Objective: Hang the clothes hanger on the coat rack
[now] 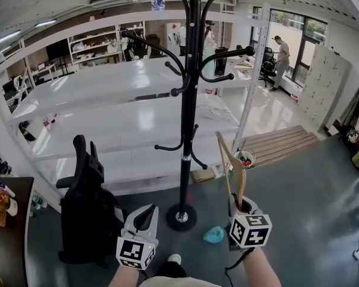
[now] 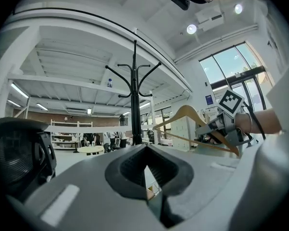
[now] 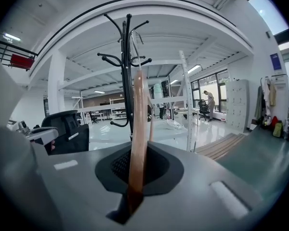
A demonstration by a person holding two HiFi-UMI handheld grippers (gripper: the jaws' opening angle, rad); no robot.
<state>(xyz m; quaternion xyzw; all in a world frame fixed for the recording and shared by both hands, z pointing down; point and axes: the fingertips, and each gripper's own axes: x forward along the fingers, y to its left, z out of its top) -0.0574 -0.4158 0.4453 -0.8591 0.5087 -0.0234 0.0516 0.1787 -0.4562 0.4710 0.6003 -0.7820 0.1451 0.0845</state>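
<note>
The black coat rack (image 1: 188,130) stands on the floor ahead of me, its round base (image 1: 180,216) between my two grippers. My right gripper (image 1: 242,211) is shut on the lower end of a wooden clothes hanger (image 1: 233,166), which points upward, to the right of the pole and apart from it. In the right gripper view the hanger (image 3: 137,129) rises from between the jaws in front of the rack (image 3: 127,71). My left gripper (image 1: 145,217) is shut and holds nothing. The left gripper view shows the rack (image 2: 135,100) and the hanger (image 2: 188,117) at its right.
A black office chair (image 1: 87,208) stands at the left, close to my left gripper. A blue object (image 1: 214,234) lies on the floor near the base. White shelving frames (image 1: 137,118) fill the space behind the rack. A person (image 1: 281,55) stands far back right.
</note>
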